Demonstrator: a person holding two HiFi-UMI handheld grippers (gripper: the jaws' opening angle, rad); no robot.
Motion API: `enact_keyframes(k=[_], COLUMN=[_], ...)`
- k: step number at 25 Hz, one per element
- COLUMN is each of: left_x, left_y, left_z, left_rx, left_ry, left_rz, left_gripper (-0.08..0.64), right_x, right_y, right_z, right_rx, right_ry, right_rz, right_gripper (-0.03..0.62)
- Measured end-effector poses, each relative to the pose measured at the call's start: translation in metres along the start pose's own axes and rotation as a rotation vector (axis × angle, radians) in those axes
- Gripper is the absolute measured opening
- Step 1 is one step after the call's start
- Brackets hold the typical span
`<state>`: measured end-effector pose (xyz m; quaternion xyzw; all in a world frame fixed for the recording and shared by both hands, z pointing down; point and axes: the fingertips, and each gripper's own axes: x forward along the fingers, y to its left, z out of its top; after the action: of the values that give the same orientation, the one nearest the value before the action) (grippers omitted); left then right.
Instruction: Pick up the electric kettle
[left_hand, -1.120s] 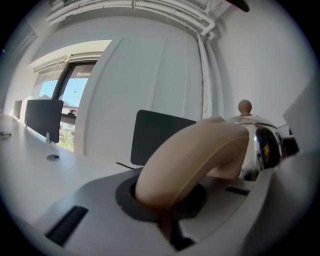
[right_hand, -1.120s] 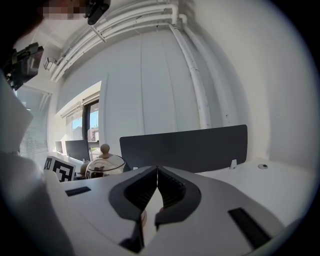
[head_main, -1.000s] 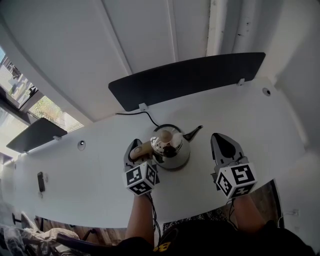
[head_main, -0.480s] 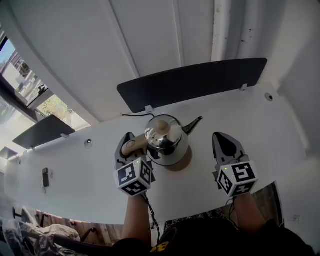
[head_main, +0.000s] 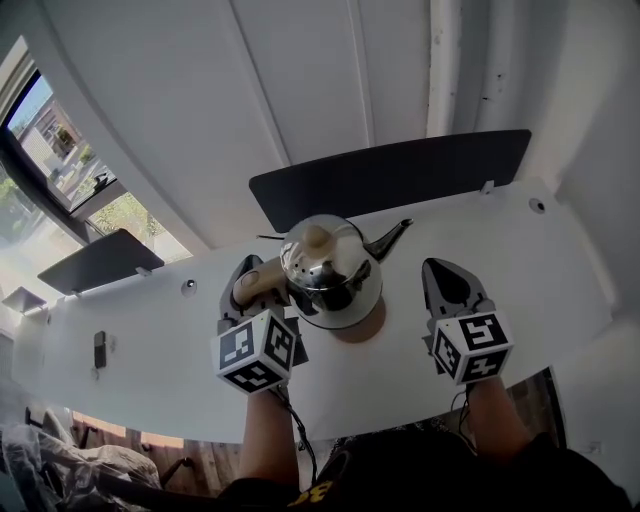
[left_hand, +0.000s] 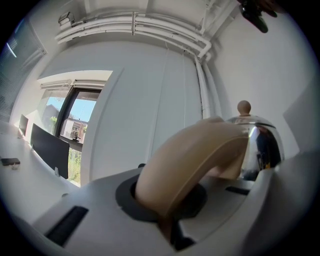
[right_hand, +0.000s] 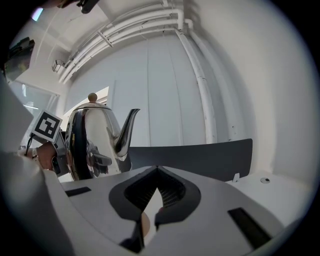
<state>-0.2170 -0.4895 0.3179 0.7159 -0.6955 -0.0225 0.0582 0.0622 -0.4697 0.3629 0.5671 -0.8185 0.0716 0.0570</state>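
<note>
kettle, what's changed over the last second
The left gripper, shut on the handle, has lifted the kettle up off the table, toward the head camera. The right gripper stayed about where it was beside it, shut and empty.
</note>
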Motion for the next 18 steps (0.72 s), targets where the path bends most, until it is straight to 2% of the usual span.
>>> enact_keyframes(k=[5,9,15,18], left_x=[-0.01,-0.023,-0.041,-0.044], left_y=[0.006,0.003,-0.004,-0.005], left_z=[0.014,0.022,0.017,0.02], left_rx=[-0.016,-0.006,-0.074,-0.063], left_ry=[0.03,0.046,0.076,0.079], left_rz=[0.014,-0.01,-0.046,-0.043], left_gripper=[0.002,0.002,0.002,0.002], right_x=[-0.005,-0.011,-0.024,-0.025], right_y=[0.004,0.004,-0.002,-0.002], right_z=[0.005,0.003,-0.006,-0.004], right_rx=[-0.012,-0.008,0.011,0.011], right_ry=[-0.004,-0.004,-0.008,-0.013], right_rz=[0.016,0.023,0.033,0.04], right_gripper=[0.006,0.008,0.008,0.008])
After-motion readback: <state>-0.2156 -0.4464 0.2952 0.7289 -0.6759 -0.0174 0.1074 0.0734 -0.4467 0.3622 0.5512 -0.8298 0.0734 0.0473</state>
